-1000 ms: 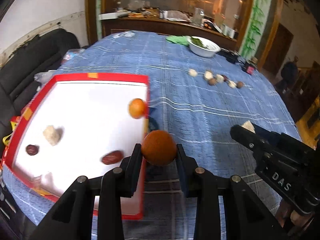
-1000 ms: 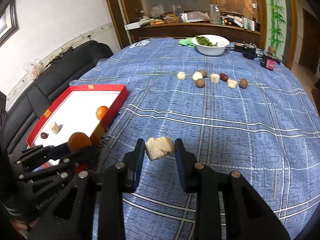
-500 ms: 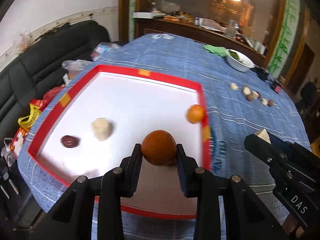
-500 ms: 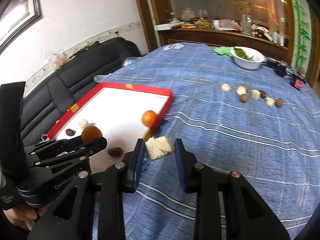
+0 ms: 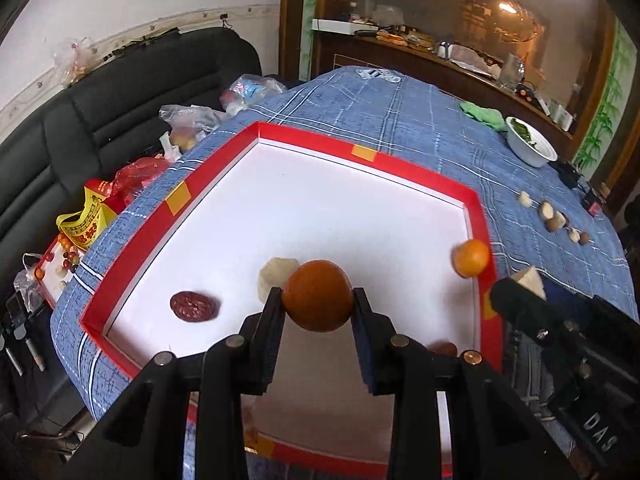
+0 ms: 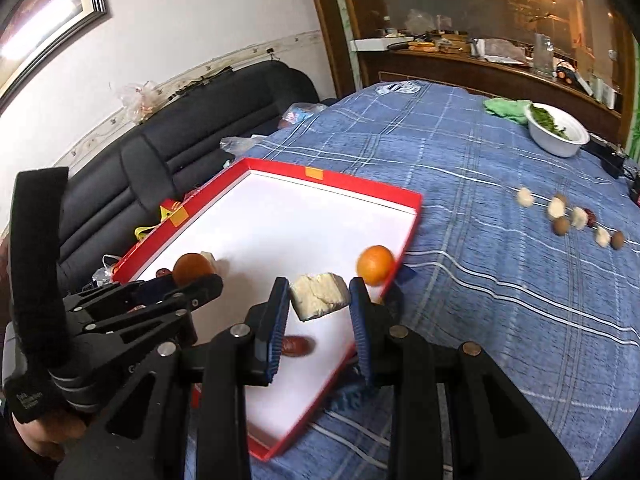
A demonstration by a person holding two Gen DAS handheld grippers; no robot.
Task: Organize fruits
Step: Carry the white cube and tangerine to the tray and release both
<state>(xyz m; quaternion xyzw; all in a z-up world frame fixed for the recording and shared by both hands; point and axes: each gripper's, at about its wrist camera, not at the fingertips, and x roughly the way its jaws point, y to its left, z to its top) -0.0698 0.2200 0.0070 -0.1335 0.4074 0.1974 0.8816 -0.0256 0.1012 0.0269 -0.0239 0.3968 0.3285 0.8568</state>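
both grippers are angled down side by side, left gripper (image 5: pixel 318 300) clamped on a round orange-brown fruit (image 5: pixel 318 296), right gripper (image 6: pixel 319 294) pinching a pale chunk (image 6: pixel 319 295), a hand (image 6: pixel 38 434) gripping the left one's handle

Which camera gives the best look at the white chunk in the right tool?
The right wrist view: the white chunk sits centered and whole between that tool's pads. The left wrist view shows only its pale tip poking above the right tool, at the frame's right edge.
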